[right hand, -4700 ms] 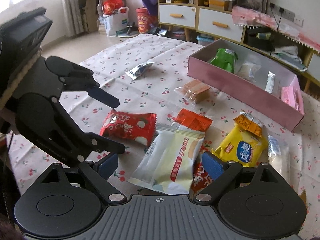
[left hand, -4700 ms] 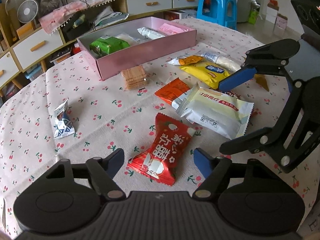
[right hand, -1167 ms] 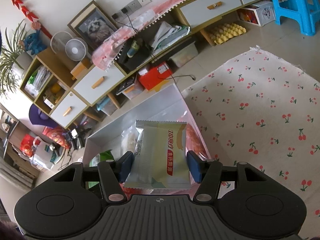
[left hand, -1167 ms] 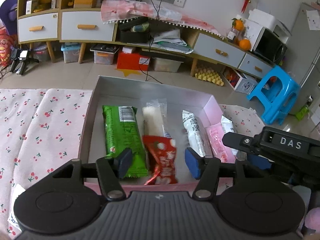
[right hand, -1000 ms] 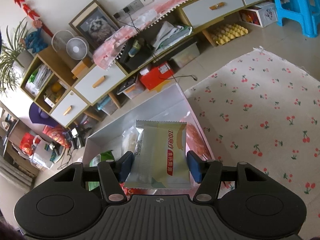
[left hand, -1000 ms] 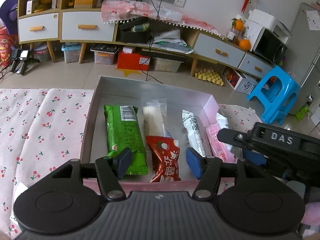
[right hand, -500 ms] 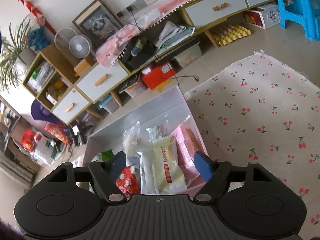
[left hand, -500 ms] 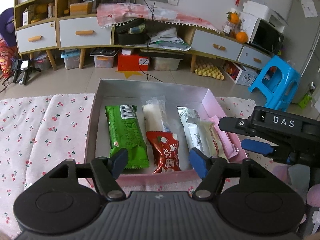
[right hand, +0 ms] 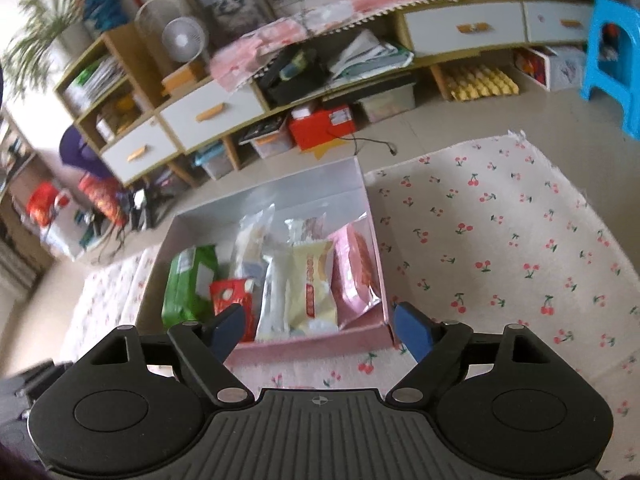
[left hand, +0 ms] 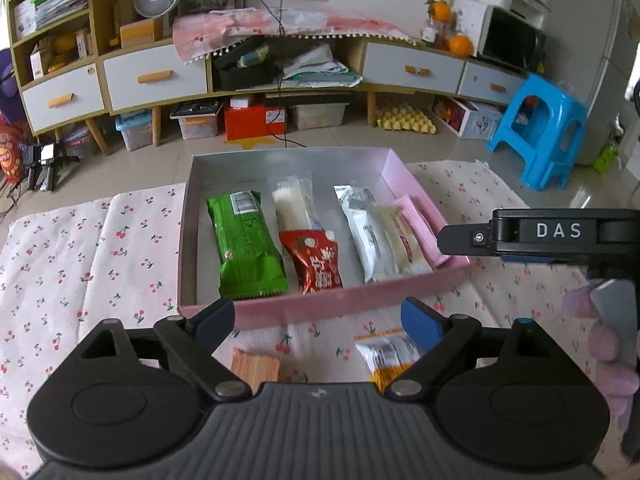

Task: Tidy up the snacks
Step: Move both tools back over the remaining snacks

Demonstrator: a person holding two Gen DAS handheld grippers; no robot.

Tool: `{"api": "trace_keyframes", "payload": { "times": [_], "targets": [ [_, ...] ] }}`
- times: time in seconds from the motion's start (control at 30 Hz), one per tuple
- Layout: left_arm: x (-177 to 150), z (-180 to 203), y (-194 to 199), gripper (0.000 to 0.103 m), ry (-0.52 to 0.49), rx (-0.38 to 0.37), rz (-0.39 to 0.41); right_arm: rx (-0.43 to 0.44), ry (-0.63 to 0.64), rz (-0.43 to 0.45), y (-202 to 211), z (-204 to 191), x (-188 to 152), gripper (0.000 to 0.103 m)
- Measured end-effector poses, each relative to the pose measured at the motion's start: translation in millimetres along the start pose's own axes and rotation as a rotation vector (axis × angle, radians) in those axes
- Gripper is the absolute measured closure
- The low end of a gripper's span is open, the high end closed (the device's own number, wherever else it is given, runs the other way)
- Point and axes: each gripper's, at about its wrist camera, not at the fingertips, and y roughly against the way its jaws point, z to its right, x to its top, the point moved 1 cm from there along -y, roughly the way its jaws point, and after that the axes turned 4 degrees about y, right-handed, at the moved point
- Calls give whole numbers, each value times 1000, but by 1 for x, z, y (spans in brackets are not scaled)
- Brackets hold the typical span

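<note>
Inside the pink box (left hand: 320,312) on the cherry-print tablecloth (left hand: 100,248) lie six snack packets: one green packet (left hand: 244,248), one clear white stick (left hand: 292,204), one red packet (left hand: 316,260), one silver-white packet (left hand: 360,220), one cream packet (left hand: 404,240) leaning on it, and one pink packet (left hand: 420,228) against the right wall. Two more snacks sit outside, just before the box: a wafer stack (left hand: 256,368) and an orange-and-clear packet (left hand: 388,356). The left gripper (left hand: 318,320) and the right gripper (right hand: 320,326) have both just been opening; each stands wide with nothing between its jaws.
</note>
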Motion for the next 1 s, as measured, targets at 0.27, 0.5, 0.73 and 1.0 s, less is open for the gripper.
{"api": "trace_keyframes", "payload": {
  "times": [0.27, 0.5, 0.73, 1.0],
  "targets": [
    [-15, 3, 19, 3, -10, 8, -3, -33, 118, 43, 31, -1, -10, 14],
    [-33, -5, 28, 2, -22, 50, -18, -32, 187, 42, 47, 1, -25, 14],
    [-51, -17, 31, 1, -27, 56, -46, -61, 264, 26, 51, 7, -40, 13],
    [-66, -21, 31, 1, -27, 68, -87, -89, 323, -27, 46, 8, -55, 13]
  ]
}}
